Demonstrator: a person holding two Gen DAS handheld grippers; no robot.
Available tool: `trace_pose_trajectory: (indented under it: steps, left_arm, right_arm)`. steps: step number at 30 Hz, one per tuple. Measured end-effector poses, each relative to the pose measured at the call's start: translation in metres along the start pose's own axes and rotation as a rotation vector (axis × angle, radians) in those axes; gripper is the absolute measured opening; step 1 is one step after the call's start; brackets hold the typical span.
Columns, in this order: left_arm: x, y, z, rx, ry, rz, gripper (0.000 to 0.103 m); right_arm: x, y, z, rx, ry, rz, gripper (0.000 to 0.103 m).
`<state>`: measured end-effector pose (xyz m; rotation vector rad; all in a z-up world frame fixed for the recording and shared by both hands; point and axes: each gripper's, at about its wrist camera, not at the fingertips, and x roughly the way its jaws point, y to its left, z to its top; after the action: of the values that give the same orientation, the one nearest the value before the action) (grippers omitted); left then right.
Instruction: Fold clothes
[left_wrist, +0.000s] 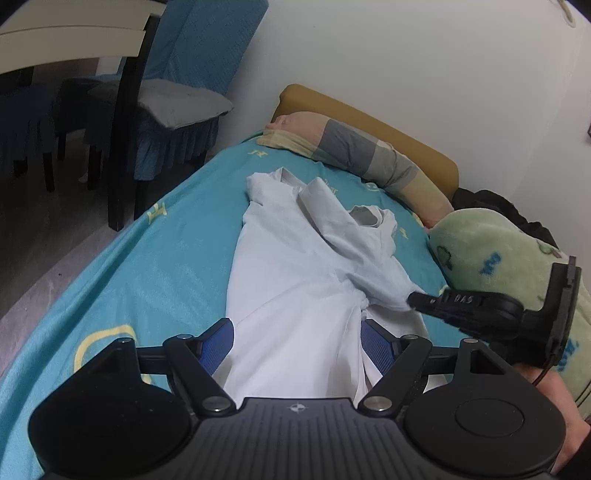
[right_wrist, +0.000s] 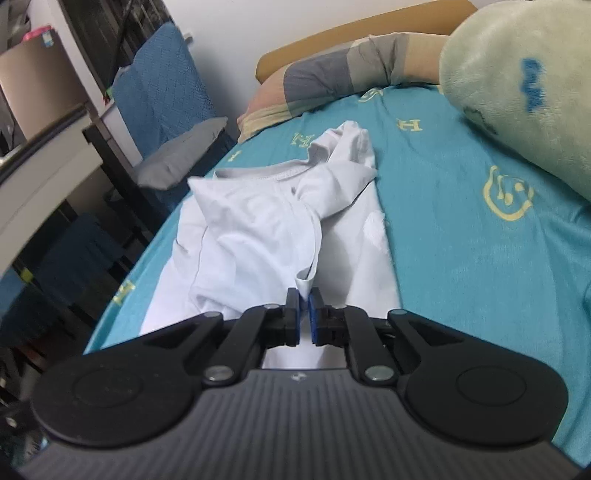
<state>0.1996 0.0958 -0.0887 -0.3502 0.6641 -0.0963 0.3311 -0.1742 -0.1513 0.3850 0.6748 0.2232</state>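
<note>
On the teal bedsheet (left_wrist: 110, 266), the right gripper (right_wrist: 303, 314) pinches the white shirt (left_wrist: 295, 266); the left gripper (left_wrist: 297, 343) straddles it, spread wide.

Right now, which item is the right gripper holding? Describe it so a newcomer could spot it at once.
Start at the bed with the teal sheet. Along its middle lies a white shirt, partly folded, a fold of it pinched by the right gripper. It is the only plain white cloth; the pillow is striped and the blanket pale green.
</note>
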Motion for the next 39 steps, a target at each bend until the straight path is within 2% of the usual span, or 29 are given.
trace_pose_trajectory:
  steps: [2,5,6,8,10,14,16,19,20,21,22,23,27,30,31,34,37,39]
  left_arm:
    - [0.002,0.0,0.0,-0.001,0.004,0.001,0.078]
    - [0.006,0.001,-0.003,-0.005,0.016,0.0,0.078]
    - [0.008,0.001,-0.004,-0.004,0.02,-0.001,0.078]
    - [0.011,0.001,-0.005,-0.001,0.029,-0.004,0.078]
    - [0.014,0.001,-0.007,0.006,0.034,-0.006,0.078]
    - [0.02,0.003,-0.007,0.002,0.049,-0.002,0.078]
    - [0.021,0.005,-0.006,-0.004,0.049,-0.006,0.078]
    - [0.023,0.007,-0.006,-0.014,0.052,-0.014,0.078]
    - [0.024,0.007,-0.006,-0.018,0.054,-0.018,0.078]
    - [0.024,0.007,-0.006,-0.02,0.055,-0.02,0.078]
    - [0.024,0.007,-0.006,-0.016,0.055,-0.019,0.078]
    - [0.024,0.007,-0.006,-0.013,0.053,-0.018,0.077]
    - [0.019,0.008,-0.006,-0.026,0.036,-0.032,0.076]
    - [0.017,0.006,-0.005,-0.022,0.031,-0.038,0.077]
    - [0.017,0.005,-0.005,-0.019,0.034,-0.04,0.077]
    - [0.018,0.003,-0.007,-0.007,0.043,-0.044,0.077]
    - [0.019,0.001,-0.008,0.002,0.048,-0.047,0.078]
    - [0.02,0.0,-0.009,0.001,0.05,-0.045,0.078]
  right_arm:
    - [0.002,-0.004,0.012,0.023,-0.028,0.005,0.049]
    - [0.018,-0.005,0.035,0.05,-0.06,0.07,0.05]
    - [0.023,-0.006,0.043,0.059,-0.071,0.092,0.05]
    - [0.047,-0.001,0.061,0.057,-0.039,0.137,0.05]
    - [0.073,0.007,0.076,0.036,-0.018,0.139,0.05]
    - [0.12,0.025,0.087,-0.062,0.083,0.097,0.048]
    - [0.137,0.035,0.085,-0.143,0.134,0.034,0.048]
    - [0.148,0.037,0.081,-0.163,0.184,-0.005,0.048]
    - [0.148,0.036,0.08,-0.163,0.186,0.009,0.046]
    - [0.147,0.036,0.079,-0.161,0.184,0.029,0.041]
    - [0.145,0.037,0.078,-0.174,0.184,0.063,0.016]
    - [0.139,0.04,0.078,-0.186,0.158,0.08,0.004]
    - [0.111,0.05,0.081,-0.2,0.025,0.116,0.003]
    - [0.094,0.048,0.09,-0.155,-0.085,0.061,0.003]
    - [0.094,0.045,0.092,-0.141,-0.09,0.033,0.003]
    - [0.107,0.033,0.091,-0.089,0.009,0.045,0.005]
    - [0.112,0.031,0.083,-0.119,0.047,0.015,0.008]
    - [0.109,0.024,0.08,-0.097,0.056,0.044,0.017]
